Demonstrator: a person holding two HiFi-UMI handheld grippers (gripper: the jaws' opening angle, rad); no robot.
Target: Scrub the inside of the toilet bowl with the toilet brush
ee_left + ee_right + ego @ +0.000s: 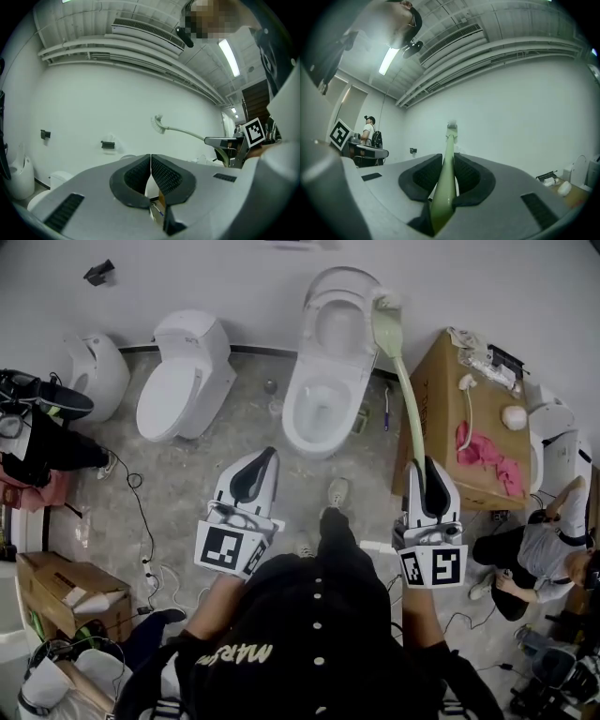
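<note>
**Brush held up beside the open bowl**

The right gripper [447,161] is clenched on the pale green handle of the toilet brush [405,381]. The brush head is ahead of it, by the raised lid of the toilet bowl [298,423]. The left gripper [151,161] is pressed closed on nothing. A grey floor [187,484] lies beneath both, a white wall [234,277] stands ahead, and a cardboard box [441,381] is just right of the right gripper.
</note>
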